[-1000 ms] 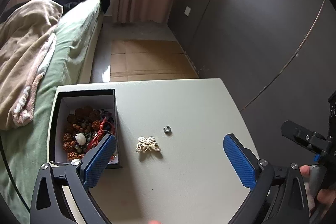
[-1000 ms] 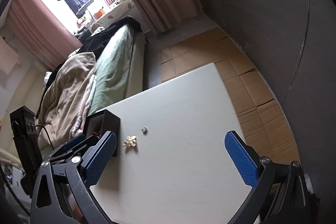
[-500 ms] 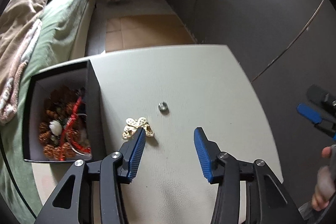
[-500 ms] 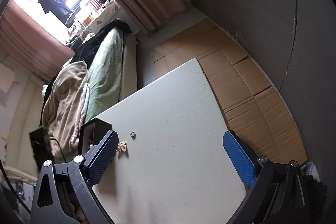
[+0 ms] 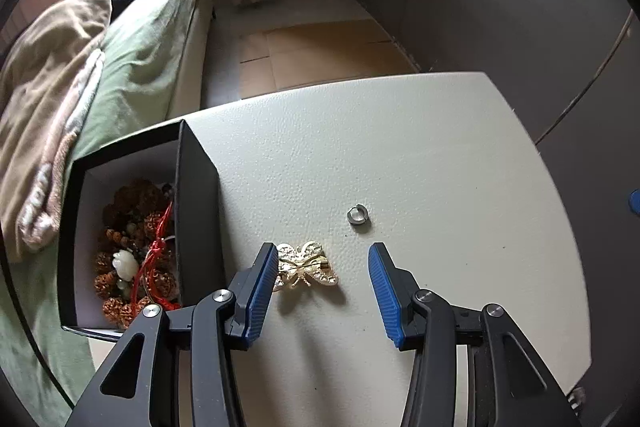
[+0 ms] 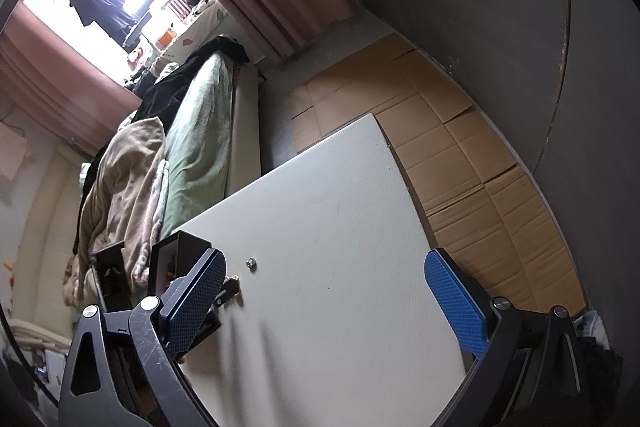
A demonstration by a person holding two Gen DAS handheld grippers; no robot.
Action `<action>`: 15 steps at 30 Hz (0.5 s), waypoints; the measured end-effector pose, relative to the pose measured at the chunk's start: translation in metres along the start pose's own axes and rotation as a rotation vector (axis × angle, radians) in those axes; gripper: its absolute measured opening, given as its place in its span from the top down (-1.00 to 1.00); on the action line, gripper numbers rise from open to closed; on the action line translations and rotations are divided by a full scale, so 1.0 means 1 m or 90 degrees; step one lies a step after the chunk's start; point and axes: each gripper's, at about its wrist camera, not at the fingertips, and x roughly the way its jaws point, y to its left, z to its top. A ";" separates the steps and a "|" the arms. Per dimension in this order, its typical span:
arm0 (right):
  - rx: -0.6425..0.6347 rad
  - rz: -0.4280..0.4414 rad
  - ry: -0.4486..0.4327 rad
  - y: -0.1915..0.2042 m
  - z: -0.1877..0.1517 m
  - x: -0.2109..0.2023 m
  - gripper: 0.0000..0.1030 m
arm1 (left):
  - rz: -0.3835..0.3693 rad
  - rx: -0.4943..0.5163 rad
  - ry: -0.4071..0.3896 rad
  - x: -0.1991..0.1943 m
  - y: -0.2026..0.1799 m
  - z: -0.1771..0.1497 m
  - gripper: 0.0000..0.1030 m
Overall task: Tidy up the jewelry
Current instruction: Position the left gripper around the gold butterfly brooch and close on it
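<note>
Left gripper (image 5: pixel 324 287) half-open around the brooch (image 5: pixel 306 267), not gripping.
Brooch looked light, stiff and thin; best pinched across its wings. Right gripper (image 6: pixel 332 303) hung wide open.

White table (image 5: pixel 420 155): box (image 5: pixel 196 203), brooch (image 5: pixel 306 267), ring (image 5: pixel 358 215)
</note>
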 end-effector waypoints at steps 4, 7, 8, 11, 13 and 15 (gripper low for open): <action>-0.005 -0.002 0.003 0.002 0.001 0.001 -0.96 | 0.037 0.010 0.007 0.004 -0.010 -0.002 0.06; -0.007 0.000 0.004 0.004 0.001 0.000 -0.96 | 0.022 0.033 0.002 0.003 -0.020 -0.004 0.05; -0.008 0.000 0.004 0.004 0.000 0.000 -0.96 | 0.024 0.034 0.005 0.005 -0.021 -0.003 0.05; -0.010 0.001 0.004 0.005 -0.001 0.000 -0.96 | 0.046 0.037 0.000 0.011 -0.020 -0.002 0.05; -0.009 0.001 0.004 0.005 -0.001 0.000 -0.96 | 0.052 0.040 0.004 0.014 -0.020 -0.001 0.05; -0.008 0.000 0.004 0.005 -0.001 -0.001 -0.96 | 0.050 0.040 0.008 0.016 -0.019 -0.002 0.05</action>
